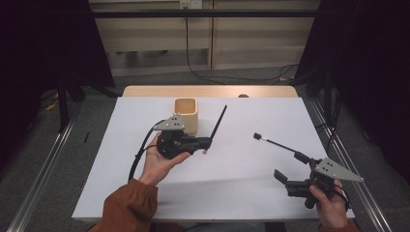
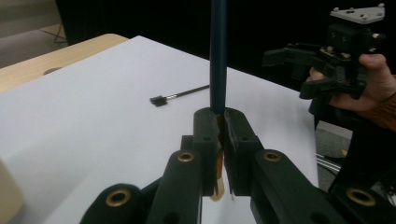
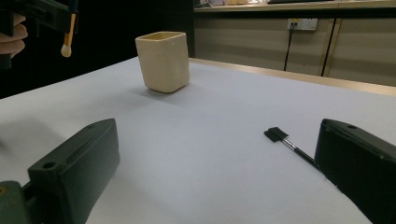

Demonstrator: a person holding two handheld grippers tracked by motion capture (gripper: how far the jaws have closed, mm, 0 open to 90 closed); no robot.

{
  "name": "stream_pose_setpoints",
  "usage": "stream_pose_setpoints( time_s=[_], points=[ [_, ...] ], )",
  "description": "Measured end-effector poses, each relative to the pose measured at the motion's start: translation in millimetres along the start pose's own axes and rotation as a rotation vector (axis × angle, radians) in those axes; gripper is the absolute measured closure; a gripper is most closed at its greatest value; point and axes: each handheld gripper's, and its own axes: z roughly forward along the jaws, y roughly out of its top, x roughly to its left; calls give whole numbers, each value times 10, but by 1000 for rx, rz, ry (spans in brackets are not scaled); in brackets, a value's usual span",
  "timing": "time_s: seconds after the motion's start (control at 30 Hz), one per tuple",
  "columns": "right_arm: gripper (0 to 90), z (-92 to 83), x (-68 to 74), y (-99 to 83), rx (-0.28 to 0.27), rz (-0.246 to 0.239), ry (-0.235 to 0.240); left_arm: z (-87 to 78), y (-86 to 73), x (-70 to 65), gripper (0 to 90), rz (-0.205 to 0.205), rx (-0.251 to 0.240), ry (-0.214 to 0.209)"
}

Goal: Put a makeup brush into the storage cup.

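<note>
— What is the left tool (image 1: 205, 143) doing?

— It is sitting just left of the middle of the high view, above the white worktop (image 1: 145, 193), with its jaws pressed together on a thin dark-handled brush (image 1: 217, 122). The handle is slanting up toward the top of the frame, and the pale tip (image 3: 67, 48) is poking out below the jaws in the upper left of the right gripper view.

— And the cup?

— The cream cup (image 1: 186, 115) is standing upright just behind that tool, above the middle of the high view.

— The right tool (image 1: 285, 180)?

— It is hanging at the lower right of the high view with its jaws spread wide and nothing between them. A second brush (image 1: 280, 145) with a black head is lying flat on the worktop, right of centre, near that tool.
</note>
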Motion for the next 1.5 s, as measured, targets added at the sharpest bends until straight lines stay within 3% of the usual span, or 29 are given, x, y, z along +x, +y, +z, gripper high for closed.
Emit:
stream_pose_setpoints(
  time_s=[0.3,0.53,0.7,0.83,0.97,1.1,1.17,1.33,1.5],
  points=[
    [0,14,9,3,5,11,5,46,10,-8,847,-7,41,-10],
    [0,10,4,1,7,14,5,30,39,11,846,-20,123,-7],
    [0,13,4,-1,11,6,8,20,79,21,846,-8,195,3],
    [0,10,5,0,10,6,7,24,104,19,845,21,275,-1],
    [0,8,3,-2,12,5,8,68,105,9,846,47,395,13],
    [0,9,8,-1,11,6,11,94,112,-27,846,68,452,10],
    [0,10,8,-1,11,6,13,111,121,-41,846,51,486,6],
    [0,17,18,-4,18,-5,22,139,140,-53,846,57,552,6],
    [0,22,19,-4,20,-1,24,165,150,-60,845,121,641,7]
  ],
)
